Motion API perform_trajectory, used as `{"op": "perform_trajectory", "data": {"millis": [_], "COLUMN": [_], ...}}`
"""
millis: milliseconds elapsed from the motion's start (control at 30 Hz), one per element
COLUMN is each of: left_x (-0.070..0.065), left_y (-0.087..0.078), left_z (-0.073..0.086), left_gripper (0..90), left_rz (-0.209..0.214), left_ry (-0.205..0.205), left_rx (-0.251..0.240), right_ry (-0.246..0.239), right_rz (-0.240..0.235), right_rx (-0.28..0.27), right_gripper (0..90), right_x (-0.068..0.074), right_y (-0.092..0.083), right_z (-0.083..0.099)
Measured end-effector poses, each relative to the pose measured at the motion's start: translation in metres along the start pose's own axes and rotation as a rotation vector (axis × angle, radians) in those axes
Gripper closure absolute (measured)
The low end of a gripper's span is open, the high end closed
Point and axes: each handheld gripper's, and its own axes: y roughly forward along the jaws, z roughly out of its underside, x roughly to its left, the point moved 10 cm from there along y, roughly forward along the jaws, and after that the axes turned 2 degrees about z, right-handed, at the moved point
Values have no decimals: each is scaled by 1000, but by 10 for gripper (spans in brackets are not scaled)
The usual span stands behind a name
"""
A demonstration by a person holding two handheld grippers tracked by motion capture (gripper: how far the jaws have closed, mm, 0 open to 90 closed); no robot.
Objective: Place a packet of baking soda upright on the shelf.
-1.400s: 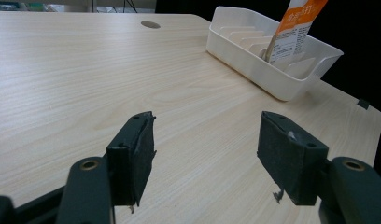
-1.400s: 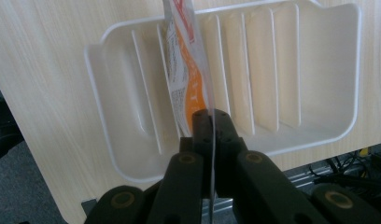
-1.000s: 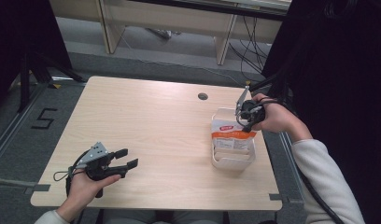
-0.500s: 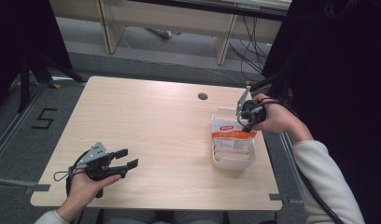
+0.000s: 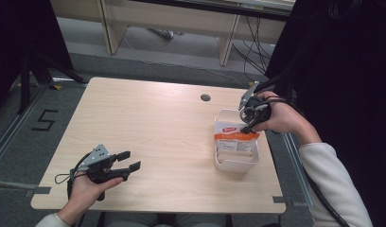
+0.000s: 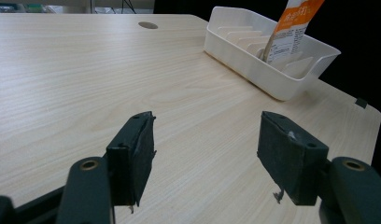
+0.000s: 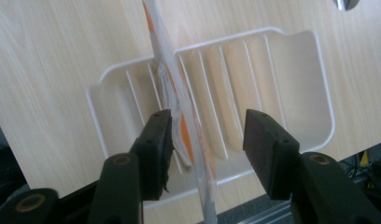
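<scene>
Gaping right claw astride upright packet, its base hidden inside tray; left claw equally spread.

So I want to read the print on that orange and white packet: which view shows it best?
The high view: the packet faces the camera, standing in the white rack. The left gripper view catches a far slanted part; the right gripper view sees it edge-on between open jaws.

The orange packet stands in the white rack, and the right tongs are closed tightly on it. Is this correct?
Not quite. The orange packet does stand in the white rack, but the right tongs are open around it, not closed; the right gripper view shows a gap beside the packet.
</scene>
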Motion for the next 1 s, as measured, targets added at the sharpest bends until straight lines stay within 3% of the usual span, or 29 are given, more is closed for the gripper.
{"op": "perform_trajectory", "data": {"millis": [400, 1000], "left_x": [0, 0], "left_y": [0, -1], "left_z": [0, 1], "left_gripper": [355, 354], "left_rz": [4, -4], "left_ry": [-2, -20], "left_rx": [0, 0], "right_ry": [10, -67], "right_rz": [33, 17], "right_rx": [-149, -240], "right_gripper": [442, 432], "right_x": [16, 59], "right_y": [-1, 10], "right_z": [-40, -89]}}
